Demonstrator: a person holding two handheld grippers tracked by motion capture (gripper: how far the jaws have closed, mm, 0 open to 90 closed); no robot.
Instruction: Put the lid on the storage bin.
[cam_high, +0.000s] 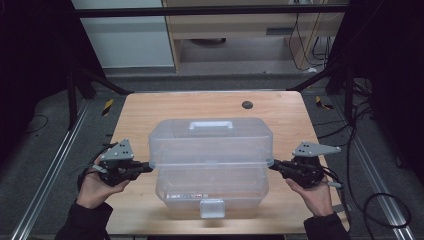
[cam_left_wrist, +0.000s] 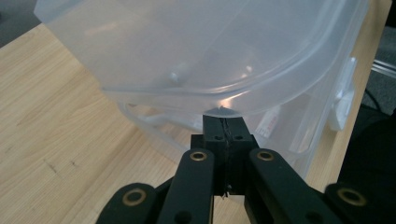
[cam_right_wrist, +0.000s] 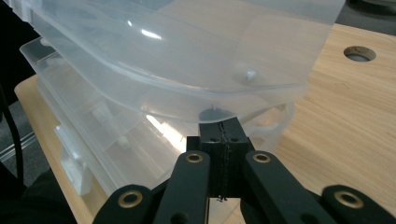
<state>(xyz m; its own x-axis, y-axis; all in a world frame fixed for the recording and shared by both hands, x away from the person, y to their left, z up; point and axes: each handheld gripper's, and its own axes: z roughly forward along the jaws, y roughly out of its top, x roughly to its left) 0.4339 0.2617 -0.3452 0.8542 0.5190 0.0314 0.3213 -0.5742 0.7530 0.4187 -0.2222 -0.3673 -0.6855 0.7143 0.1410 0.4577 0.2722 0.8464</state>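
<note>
Dim room with dark frame posts all round, and a pale wooden tabletop in the middle with a round cable hole near its far edge; so here's where we're at. A big clear plastic storage box sits in the centre of the tabletop, and its lid, the one with the moulded handle on top, is lifted clear of the box at the front; we can't tell whether its far edge touches the box. There's a white latch hanging at the box's near side.

We've got the left gripper at the lid's left end and the right gripper at its right end; in both gripper views the fingers are pinched right together on the thin rim of the lid, no gap between them to speak of.

How it'll handle, as we judge it: light, since it's thin see-through plastic and looks empty; also bendy and slick, so the rim could slide out of a pinch like this. The end rims seem the sensible place to hold; both hands level, or the lid twists. Not fragile exactly, but it may flex and pop.
</note>
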